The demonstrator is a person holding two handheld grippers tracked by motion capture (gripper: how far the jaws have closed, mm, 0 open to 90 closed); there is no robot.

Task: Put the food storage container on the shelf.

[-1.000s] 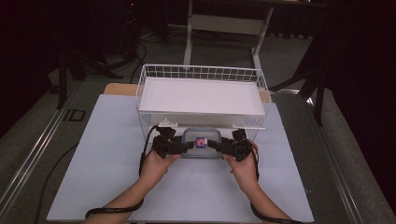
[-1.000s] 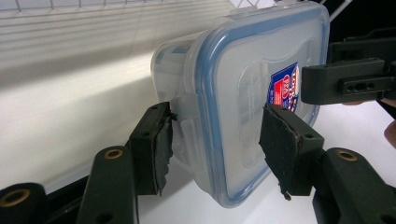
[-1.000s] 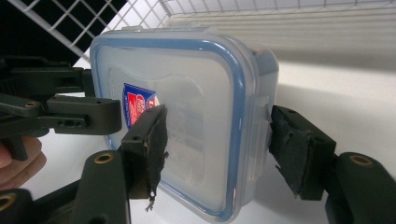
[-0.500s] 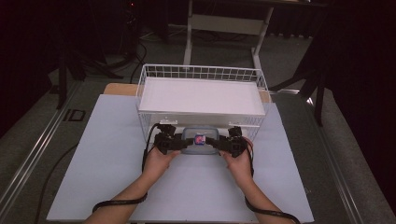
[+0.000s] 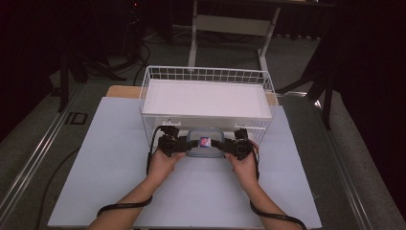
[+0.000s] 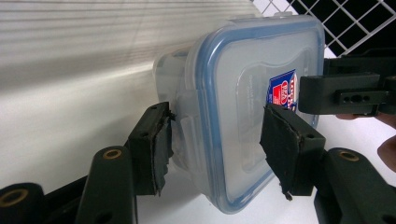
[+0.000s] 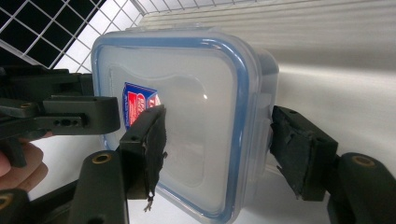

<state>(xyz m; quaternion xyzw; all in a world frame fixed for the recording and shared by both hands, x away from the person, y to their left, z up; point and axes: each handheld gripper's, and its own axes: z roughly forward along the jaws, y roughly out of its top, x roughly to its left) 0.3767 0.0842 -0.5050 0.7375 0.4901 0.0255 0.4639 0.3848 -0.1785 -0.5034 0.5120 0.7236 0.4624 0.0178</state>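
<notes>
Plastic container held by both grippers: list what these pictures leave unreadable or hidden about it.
- Container contents: its frosted lid hides them in both gripper views; too small in the high view.
- Label text: the far gripper and a jaw pad cover part; the rest is blurred.
- Underside: turned away from all cameras.

A clear plastic food container (image 5: 205,143) with a blue-rimmed snap-on lid (image 6: 252,102) sits low over the pale sheet on the table, just in front of a white wire basket (image 5: 207,98). The lid is closed and carries a small red-and-blue label (image 7: 137,107) near its middle. The container is square with rounded corners, its lid facing up in the high view. It is gripped on two opposite sides, each side caught between a pair of black padded jaws, one pad on the lid and one against the side latch.
</notes>
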